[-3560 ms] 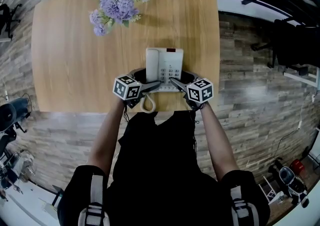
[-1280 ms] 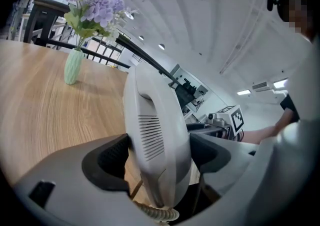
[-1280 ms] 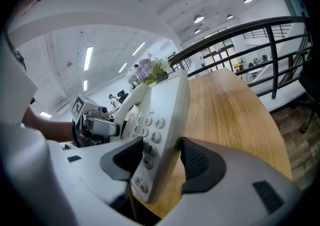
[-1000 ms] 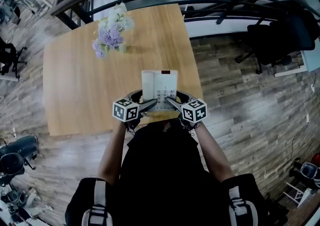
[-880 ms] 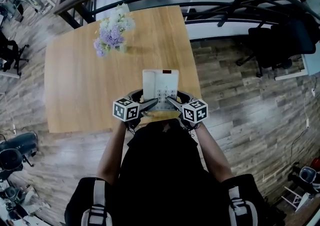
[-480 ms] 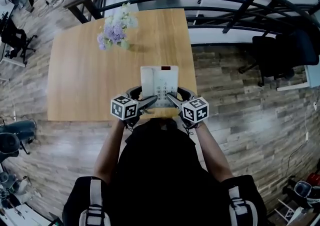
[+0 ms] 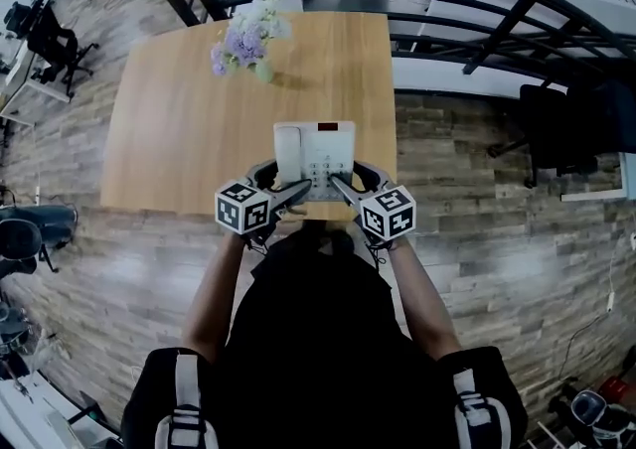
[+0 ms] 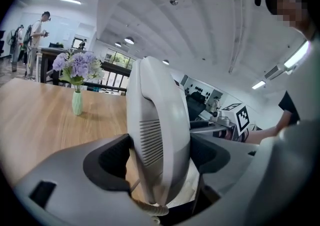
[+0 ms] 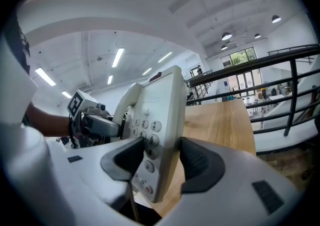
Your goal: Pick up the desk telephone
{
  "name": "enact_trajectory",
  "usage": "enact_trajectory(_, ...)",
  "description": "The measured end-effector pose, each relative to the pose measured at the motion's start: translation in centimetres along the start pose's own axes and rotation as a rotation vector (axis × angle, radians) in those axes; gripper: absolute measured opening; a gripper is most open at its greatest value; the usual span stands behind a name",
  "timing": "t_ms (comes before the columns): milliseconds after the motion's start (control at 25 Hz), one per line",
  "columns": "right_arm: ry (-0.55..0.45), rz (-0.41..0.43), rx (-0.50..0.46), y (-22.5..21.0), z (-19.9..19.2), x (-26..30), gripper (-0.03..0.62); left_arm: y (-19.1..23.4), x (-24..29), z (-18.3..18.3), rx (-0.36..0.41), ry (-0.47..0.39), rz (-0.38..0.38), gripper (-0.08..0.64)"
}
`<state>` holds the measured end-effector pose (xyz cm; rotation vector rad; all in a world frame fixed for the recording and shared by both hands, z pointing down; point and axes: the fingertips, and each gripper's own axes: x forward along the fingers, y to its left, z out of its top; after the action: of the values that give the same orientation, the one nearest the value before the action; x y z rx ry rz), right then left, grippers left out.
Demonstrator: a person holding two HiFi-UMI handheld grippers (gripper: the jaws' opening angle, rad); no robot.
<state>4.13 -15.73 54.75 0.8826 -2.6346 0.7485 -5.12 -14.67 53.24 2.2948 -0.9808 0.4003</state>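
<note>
The white desk telephone [image 7: 316, 152] hangs in the air over the near edge of the wooden table [image 7: 179, 129], handset on its cradle at the left and keypad at the right. My left gripper [image 7: 282, 185] is shut on its handset side [image 8: 159, 135], with both dark pads pressed against the body. Its coiled cord [image 8: 150, 209] dangles below the jaws. My right gripper [image 7: 350, 183] is shut on the keypad side [image 9: 161, 120], one pad over the keys and the other behind the case. Both marker cubes sit close to the person's chest.
A pale green vase of purple and white flowers [image 7: 248, 40] stands at the table's far end, also seen as the vase [image 8: 76, 101]. A black railing [image 7: 457, 10] runs beyond the table. A dark office chair [image 7: 576, 129] stands on the wood floor at the right.
The telephone, earlier flat on the table near its edge, has been lifted off it. Over the last second both grippers rose with it, still clamped on its two sides.
</note>
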Motion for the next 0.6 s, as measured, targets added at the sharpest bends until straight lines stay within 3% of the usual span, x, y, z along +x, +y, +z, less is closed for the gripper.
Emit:
enact_trajectory(320, -0.028, 0.053, -0.04, 1.7, 0.5, -1.0, 0.238, -1.5, -2.1, 0.1, 0.007, -0.072, 0.065, 0.393)
enact_trajectory(600, -0.048, 0.088, -0.039, 2.6, 0.8, -1.9, 0.235, -3.1, -3.2, 0.7, 0.083, -0.074, 0.122, 0.391)
